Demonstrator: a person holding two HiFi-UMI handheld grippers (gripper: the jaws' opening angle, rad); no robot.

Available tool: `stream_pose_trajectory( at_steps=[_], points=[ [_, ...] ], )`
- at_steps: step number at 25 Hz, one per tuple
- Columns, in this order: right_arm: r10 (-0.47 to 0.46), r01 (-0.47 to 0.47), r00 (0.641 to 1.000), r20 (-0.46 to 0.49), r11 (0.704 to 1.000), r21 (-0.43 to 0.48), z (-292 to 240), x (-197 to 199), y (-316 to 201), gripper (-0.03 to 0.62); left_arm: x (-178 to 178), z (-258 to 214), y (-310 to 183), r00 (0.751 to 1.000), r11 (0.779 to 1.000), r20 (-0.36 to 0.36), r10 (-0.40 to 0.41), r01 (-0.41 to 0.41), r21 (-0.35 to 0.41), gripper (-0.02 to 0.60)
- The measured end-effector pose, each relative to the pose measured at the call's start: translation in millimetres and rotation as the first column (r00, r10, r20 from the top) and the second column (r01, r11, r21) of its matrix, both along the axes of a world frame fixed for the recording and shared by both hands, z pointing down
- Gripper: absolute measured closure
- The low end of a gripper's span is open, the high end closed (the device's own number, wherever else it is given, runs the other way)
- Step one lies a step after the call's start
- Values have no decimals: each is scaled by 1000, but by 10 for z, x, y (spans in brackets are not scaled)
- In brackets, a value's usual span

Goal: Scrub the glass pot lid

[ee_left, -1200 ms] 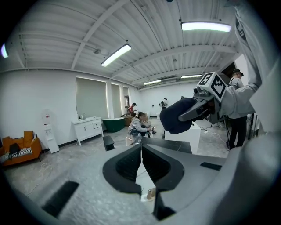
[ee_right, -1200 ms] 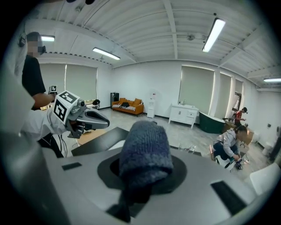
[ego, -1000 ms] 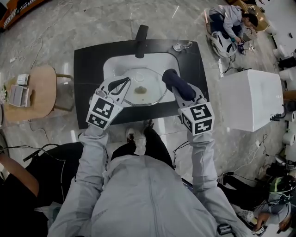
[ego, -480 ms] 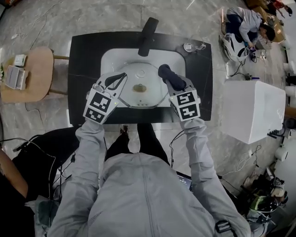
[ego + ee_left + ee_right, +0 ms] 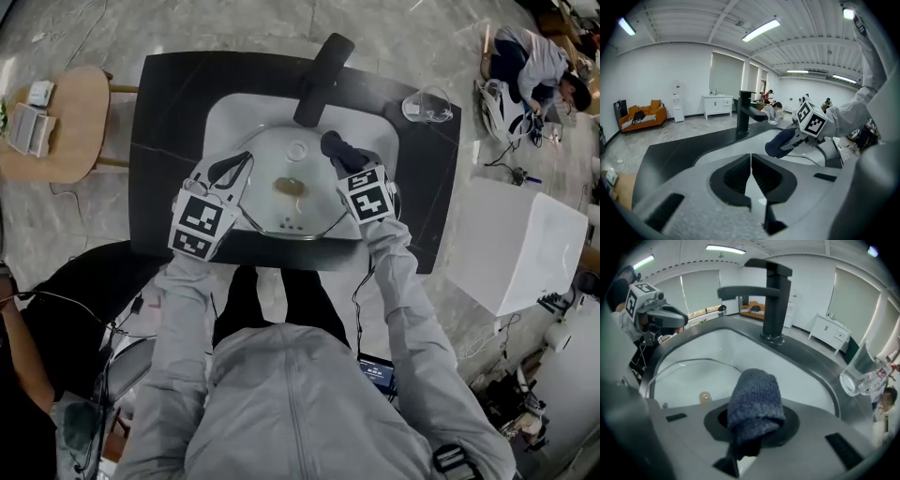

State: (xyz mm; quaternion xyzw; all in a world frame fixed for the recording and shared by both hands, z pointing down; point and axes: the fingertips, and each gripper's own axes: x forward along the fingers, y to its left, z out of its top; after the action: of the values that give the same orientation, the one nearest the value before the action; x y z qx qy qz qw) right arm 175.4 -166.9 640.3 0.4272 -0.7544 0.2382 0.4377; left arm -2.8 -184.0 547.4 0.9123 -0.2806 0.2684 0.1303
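The glass pot lid (image 5: 281, 214) lies in the white sink basin (image 5: 234, 117), its tan knob (image 5: 289, 187) facing up; it also shows as the lid (image 5: 689, 373) with knob (image 5: 705, 397). My left gripper (image 5: 246, 167) is shut on the lid's left rim, jaws pressed together in the left gripper view (image 5: 751, 157). My right gripper (image 5: 349, 161) is shut on a dark blue knitted cloth (image 5: 337, 148), held over the lid's far right edge. The cloth (image 5: 754, 404) hides the right jaw tips. I cannot tell whether cloth and glass touch.
A black faucet (image 5: 319, 66) overhangs the basin's far side. A clear glass cup (image 5: 427, 105) stands on the black counter (image 5: 169, 103) at the right. A round wooden side table (image 5: 56, 122) is left, a white box (image 5: 525, 244) right, a seated person (image 5: 534, 56) beyond.
The right gripper with the cloth has drawn in closer to the lid's right side and tipped more steeply. The left gripper stays on the lid's left rim. The head view has shifted.
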Motion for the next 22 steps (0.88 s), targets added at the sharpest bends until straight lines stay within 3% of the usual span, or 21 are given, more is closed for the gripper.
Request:
stream_pose_trajectory(
  at_steps=[5, 10, 17, 22],
  points=[
    [-71, 65, 994, -83, 995, -72, 399, -25, -101, 516, -48, 183, -54, 999, 998, 18, -41, 42, -38, 552],
    [-109, 98, 989, -101, 989, -111, 635, -150, -139, 516, -90, 298, -43, 997, 995, 34, -71, 73, -64, 552],
    [-67, 60, 995, -72, 994, -94, 804, -305, -310, 516, -106, 336, -52, 994, 991, 37, -105, 107, -76, 552],
    [-89, 84, 994, -64, 994, -70, 828, -463, -409, 516, -139, 309, -65, 991, 989, 27, -130, 131, -71, 552]
  ],
)
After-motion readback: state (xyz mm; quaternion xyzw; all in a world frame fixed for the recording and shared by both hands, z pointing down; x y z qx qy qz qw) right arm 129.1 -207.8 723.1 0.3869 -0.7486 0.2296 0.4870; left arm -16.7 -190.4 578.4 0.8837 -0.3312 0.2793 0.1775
